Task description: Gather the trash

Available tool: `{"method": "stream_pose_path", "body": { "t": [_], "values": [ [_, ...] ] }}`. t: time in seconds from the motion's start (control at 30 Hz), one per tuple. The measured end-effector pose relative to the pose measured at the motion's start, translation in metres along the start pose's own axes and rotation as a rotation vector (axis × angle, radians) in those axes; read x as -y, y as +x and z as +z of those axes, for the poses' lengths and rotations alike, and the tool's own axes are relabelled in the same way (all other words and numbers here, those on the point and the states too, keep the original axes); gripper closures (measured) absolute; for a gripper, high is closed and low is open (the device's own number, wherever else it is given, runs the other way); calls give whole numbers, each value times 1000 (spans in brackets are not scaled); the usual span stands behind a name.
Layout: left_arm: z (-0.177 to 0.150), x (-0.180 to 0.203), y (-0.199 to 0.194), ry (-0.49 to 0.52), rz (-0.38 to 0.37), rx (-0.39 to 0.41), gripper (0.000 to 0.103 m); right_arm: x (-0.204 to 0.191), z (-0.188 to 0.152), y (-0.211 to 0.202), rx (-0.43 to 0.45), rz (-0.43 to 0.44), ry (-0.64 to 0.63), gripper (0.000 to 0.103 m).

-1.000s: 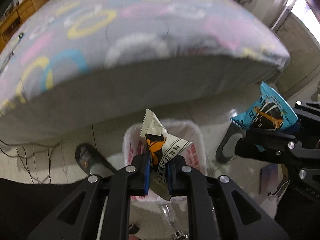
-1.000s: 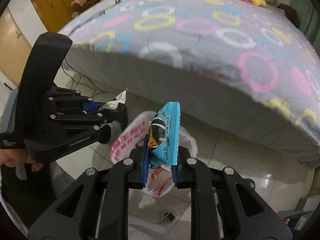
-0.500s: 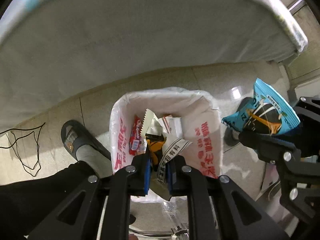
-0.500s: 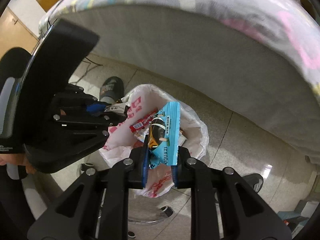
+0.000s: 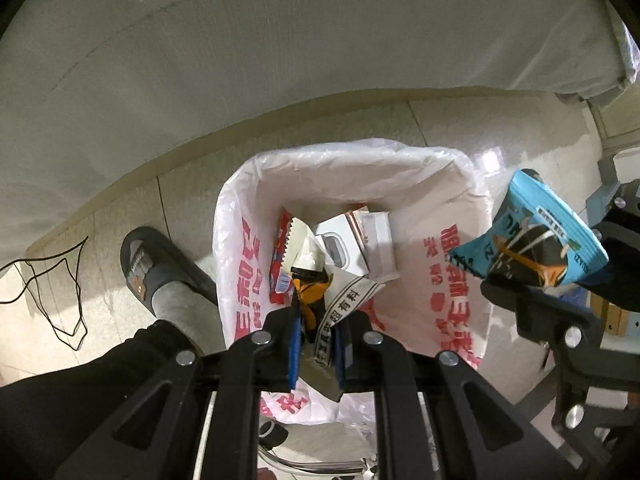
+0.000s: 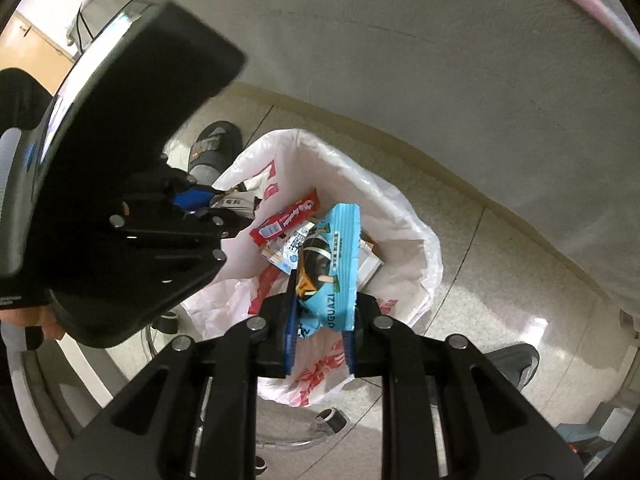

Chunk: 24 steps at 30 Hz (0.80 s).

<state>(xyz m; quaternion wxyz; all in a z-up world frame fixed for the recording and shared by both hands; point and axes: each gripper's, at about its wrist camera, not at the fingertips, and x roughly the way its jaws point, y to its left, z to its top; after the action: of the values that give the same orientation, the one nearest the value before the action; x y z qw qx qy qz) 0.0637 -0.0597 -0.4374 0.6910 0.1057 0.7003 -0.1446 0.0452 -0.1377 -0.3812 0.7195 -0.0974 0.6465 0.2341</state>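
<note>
Right tool (image 6: 320,334) pinches blue wrapper (image 6: 334,270) over lined bin (image 6: 400,216).

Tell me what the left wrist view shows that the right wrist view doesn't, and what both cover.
Only the left wrist view: the white-and-orange wrapper clamped in the left gripper, and black cables on the floor.
Only the right wrist view: the right gripper shut on the blue snack packet.
Both: the bin liner with a red wrapper and white boxes inside, and a slippered foot.
</note>
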Motion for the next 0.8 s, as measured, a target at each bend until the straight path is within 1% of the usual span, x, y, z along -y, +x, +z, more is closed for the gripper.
{"method": "stream_pose_path", "body": {
  "t": [0.13,0.2,0.23,0.27,0.3,0.33,0.37,0.4,0.43,0.5,0.57,0.8],
  "values": [
    [-1,4,8,20,12,-21,90,2,0,9,-19,-1,11,84],
    [-2,4,13,23,18,-37,89,4,0,15,-27,-14,20,83],
    [-2,3,15,21,12,-45,89,6,-1,17,-31,-15,29,80],
    [-3,2,18,20,12,-53,83,8,0,18,-34,-9,38,71],
    [-3,2,19,21,14,-60,70,10,-1,19,-34,-7,47,65],
    [-3,3,20,22,13,-64,60,11,0,19,-33,-3,56,56],
    [-3,2,21,18,20,-65,45,13,0,20,-37,1,64,55],
    [-3,1,21,12,17,-66,37,14,-1,20,-38,2,70,54],
    [-3,-1,22,4,12,-70,35,15,-1,21,-38,-1,73,52],
    [-3,-3,23,-2,23,-70,22,17,0,20,-35,-9,81,49],
    [-3,-5,23,-11,23,-70,19,20,1,18,-28,-14,96,46],
    [-2,-12,20,-34,27,-60,18,23,0,12,-21,-18,97,45]
  ]
}}
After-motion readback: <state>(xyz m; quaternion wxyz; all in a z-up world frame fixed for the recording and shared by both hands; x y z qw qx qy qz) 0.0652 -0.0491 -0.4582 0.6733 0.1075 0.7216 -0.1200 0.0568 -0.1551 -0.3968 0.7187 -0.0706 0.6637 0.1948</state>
